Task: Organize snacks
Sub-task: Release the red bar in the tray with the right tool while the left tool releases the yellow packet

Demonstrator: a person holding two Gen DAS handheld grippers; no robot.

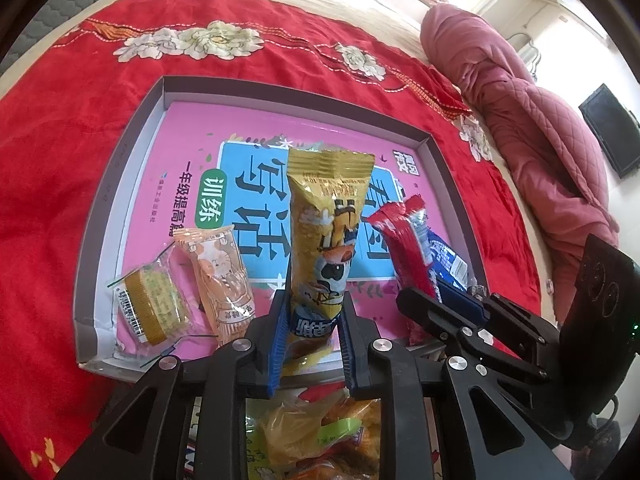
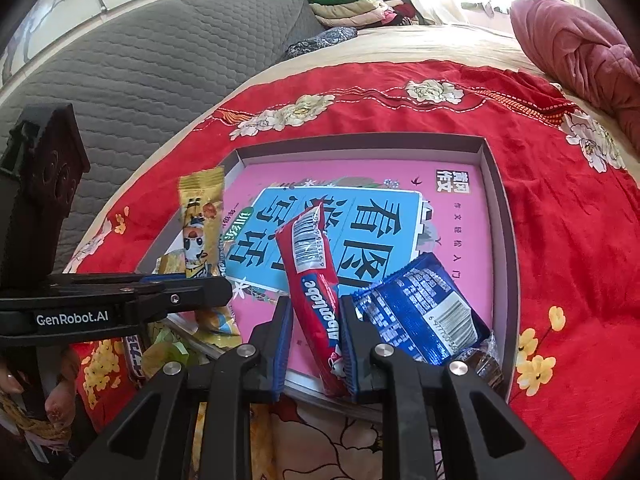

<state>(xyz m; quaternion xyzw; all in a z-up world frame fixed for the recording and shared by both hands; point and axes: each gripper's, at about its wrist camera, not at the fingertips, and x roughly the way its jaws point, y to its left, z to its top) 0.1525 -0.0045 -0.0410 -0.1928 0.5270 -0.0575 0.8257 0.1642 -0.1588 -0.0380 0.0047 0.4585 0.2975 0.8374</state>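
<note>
A shallow grey box (image 1: 132, 168) with a pink book cover as its floor lies on the red bedspread. My left gripper (image 1: 312, 320) is shut on a long yellow snack pack (image 1: 324, 232) and holds it over the box's near edge. My right gripper (image 2: 316, 324) is shut on a red Alpenliebe candy pack (image 2: 308, 264) over the box's near right part (image 2: 496, 184). A blue wrapped snack (image 2: 420, 312) lies in the box beside it. An orange pack (image 1: 218, 276) and a clear-wrapped green cake (image 1: 154, 304) lie in the box's near left corner.
A bag of more snacks (image 1: 316, 436) lies below the left gripper, in front of the box. A rolled pink quilt (image 1: 532, 128) lies at the right. A grey padded headboard (image 2: 140, 64) stands at the left. Folded clothes (image 2: 352, 0) are stacked far back.
</note>
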